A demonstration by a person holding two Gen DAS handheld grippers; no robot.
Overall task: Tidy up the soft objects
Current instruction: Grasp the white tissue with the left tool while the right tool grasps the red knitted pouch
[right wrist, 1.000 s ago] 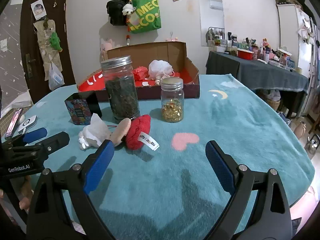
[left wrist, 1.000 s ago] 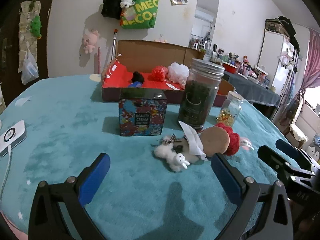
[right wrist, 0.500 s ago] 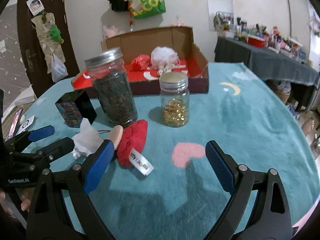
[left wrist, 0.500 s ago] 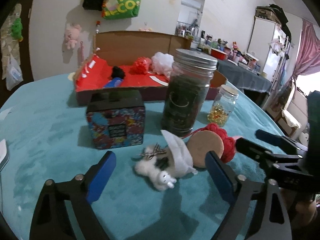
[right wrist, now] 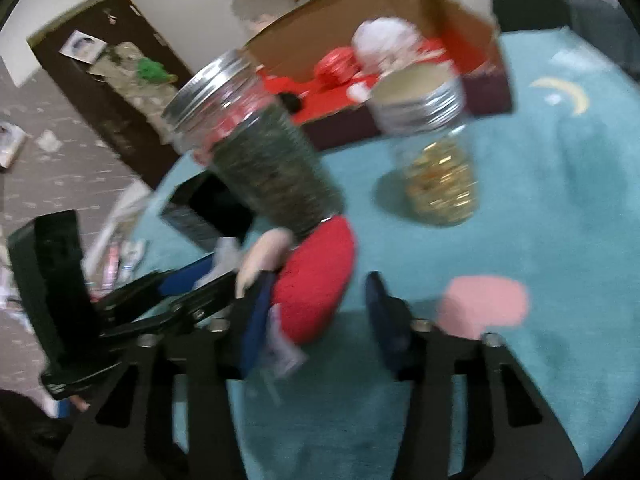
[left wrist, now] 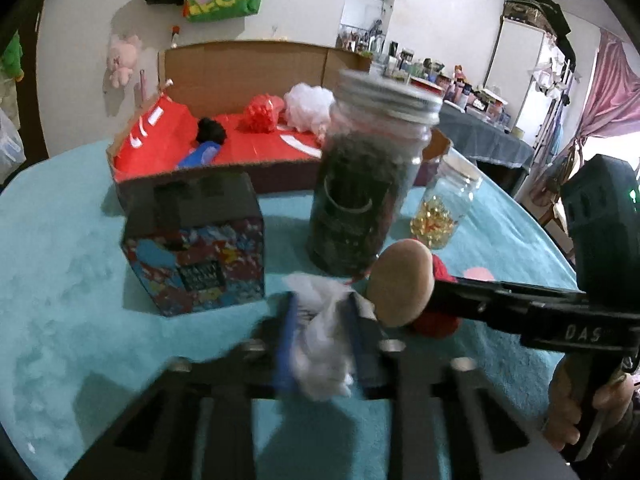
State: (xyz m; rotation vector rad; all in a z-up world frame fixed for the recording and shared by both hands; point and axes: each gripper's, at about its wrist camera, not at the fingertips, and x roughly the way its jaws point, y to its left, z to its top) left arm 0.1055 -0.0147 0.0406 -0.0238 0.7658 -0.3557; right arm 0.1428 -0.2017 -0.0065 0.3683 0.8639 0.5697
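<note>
A white fluffy toy (left wrist: pixel 324 344) sits pinched between the blue pads of my left gripper (left wrist: pixel 322 304), which is shut on it just above the teal cloth. Right beside it lies a red plush mushroom (right wrist: pixel 320 264) with a tan round base (left wrist: pixel 400 280). My right gripper (right wrist: pixel 320 292) straddles the mushroom and its jaws are closing. The left pad touches the plush, while a small gap shows at the right pad. In the left wrist view the right gripper (left wrist: pixel 436 300) reaches in from the right. The right wrist view shows the left gripper (right wrist: pixel 208 276) at the left.
A tall dark jar (left wrist: pixel 360 200) and a small jar of gold bits (left wrist: pixel 444 208) stand close behind the toys. A patterned tin box (left wrist: pixel 200 256) is to their left. Behind is a red-lined cardboard box (left wrist: pixel 240 68) holding a red pompom, a white pouf and a black item.
My left gripper moved forward and shut on the white toy. My right gripper swung left and down over the red mushroom, and its jaws narrowed around it.
</note>
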